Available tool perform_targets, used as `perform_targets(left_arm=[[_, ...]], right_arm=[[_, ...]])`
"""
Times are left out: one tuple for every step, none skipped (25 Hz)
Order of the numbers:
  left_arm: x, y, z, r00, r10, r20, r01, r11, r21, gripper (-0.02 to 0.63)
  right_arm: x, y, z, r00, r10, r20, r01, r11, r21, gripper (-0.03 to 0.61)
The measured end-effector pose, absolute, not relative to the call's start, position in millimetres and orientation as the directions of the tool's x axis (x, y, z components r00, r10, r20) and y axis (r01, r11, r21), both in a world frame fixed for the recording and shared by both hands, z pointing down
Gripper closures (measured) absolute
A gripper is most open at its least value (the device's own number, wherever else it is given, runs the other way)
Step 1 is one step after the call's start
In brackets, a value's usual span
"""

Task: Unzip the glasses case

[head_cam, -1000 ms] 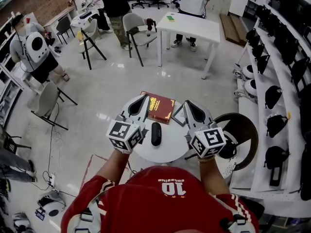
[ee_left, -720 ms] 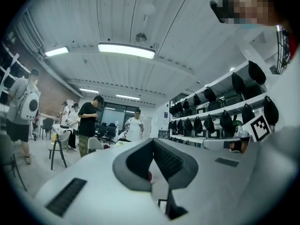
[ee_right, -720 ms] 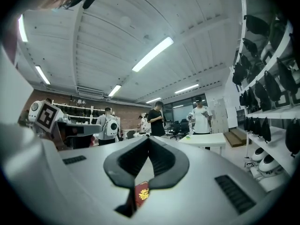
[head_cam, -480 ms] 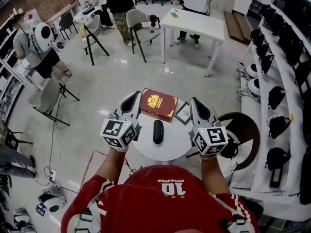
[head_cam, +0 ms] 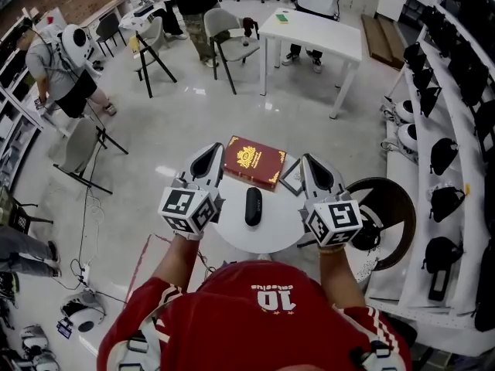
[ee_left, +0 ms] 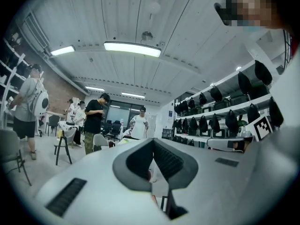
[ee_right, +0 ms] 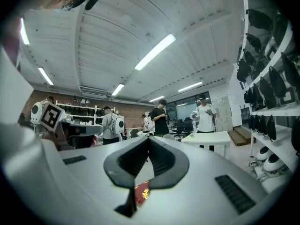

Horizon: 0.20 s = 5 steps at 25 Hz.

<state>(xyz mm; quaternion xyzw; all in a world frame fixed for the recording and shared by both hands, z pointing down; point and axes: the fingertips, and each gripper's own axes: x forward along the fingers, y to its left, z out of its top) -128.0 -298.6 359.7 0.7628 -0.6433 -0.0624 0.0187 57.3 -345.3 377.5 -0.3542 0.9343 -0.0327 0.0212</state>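
Case (head_cam: 253,205): black, oval, lying flat at the centre of the head view, long axis running up and down the frame; between the two grippers, touched by neither.
Zip: too small to read from above; no gap showing, lid lying down on the base.
Table (head_cam: 267,238): small, round, white, just below frame centre; bearing case, book and frame.
Book (head_cam: 254,161): red with a gold emblem, just above the case, at the table's upper edge.
Frame (head_cam: 292,178): small, square, dark-edged, upper right of the case, just beside the book.
Left gripper (head_cam: 211,154): left of the case, over the table's left edge, pointing level toward the top of the frame; clenched, pads pressed together, nothing between.
Right gripper (head_cam: 310,163): right of the case, near the frame, pointing the same way; clenched too and empty, with only a strip of the book showing below its tips in the right gripper view.
Step in hand: not settled. Both grippers level on either side, apart from the case. Fits an approach with the zip shut, and equally a pause with the zip run round and the lid lying down.
Next move: undecided for the same reason. Judged need for any contact with the case: jaws parted, tips tilted down from level, aim at the zip line along the rim.
Surroundings: people, chairs and a white desk in the upper frame; shelves of dark gear along the right edge.
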Motion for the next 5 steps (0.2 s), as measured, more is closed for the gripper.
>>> perform_targets(left_arm=[[-128.3, -299.2, 360.9, 0.166, -0.984, -0.070, -0.979, -0.173, 0.108, 0.604], [-128.4, -299.6, 362.3, 0.167, -0.983, -0.069, -0.979, -0.174, 0.107, 0.604], [-128.6, -299.9, 363.5, 0.169, -0.983, -0.069, -0.979, -0.176, 0.106, 0.604], [-128.7, -300.1, 364.4, 0.170, -0.983, -0.070, -0.979, -0.177, 0.105, 0.605], [-128.8, -300.4, 365.1, 0.171, -0.983, -0.070, -0.978, -0.178, 0.105, 0.605]], right_arm=[[57.4, -346.0, 377.5, -0.748, -0.663, -0.016, -0.660, 0.747, -0.077, 0.563], [57.5, -346.6, 377.7, -0.748, -0.663, -0.015, -0.660, 0.747, -0.078, 0.563], [57.6, -347.2, 378.0, -0.749, -0.663, -0.015, -0.660, 0.747, -0.078, 0.563], [57.6, -347.8, 378.4, -0.749, -0.662, -0.014, -0.659, 0.748, -0.078, 0.563], [57.6, -348.3, 378.7, -0.750, -0.661, -0.013, -0.658, 0.749, -0.079, 0.563]])
